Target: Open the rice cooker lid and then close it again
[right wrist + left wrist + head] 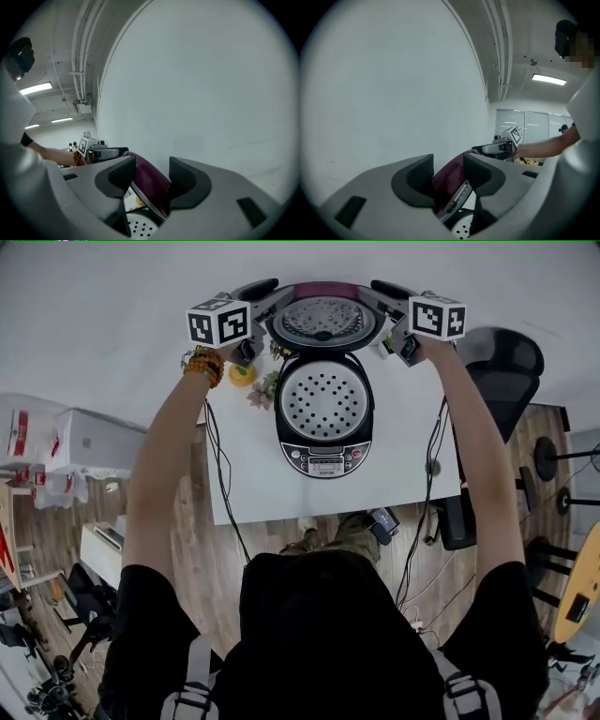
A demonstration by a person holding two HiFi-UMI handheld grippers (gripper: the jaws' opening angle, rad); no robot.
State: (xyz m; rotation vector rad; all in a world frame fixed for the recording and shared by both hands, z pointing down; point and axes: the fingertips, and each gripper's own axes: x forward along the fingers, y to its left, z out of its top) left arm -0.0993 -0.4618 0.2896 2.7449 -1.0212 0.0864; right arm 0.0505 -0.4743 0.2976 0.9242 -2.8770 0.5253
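Head view: the rice cooker (324,432) stands at the centre of a white table (412,460), with its control panel (325,461) on the near side and a perforated tray (323,399) showing in the open body. The maroon lid (323,320) stands raised at the far side, inner plate facing near. The left gripper (265,304) sits at the lid's left edge, the right gripper (386,302) at its right edge. In the 2 gripper views, each pair of jaws is spread wide and straddles the lid's rim, the pads flanking it without clearly pressing.
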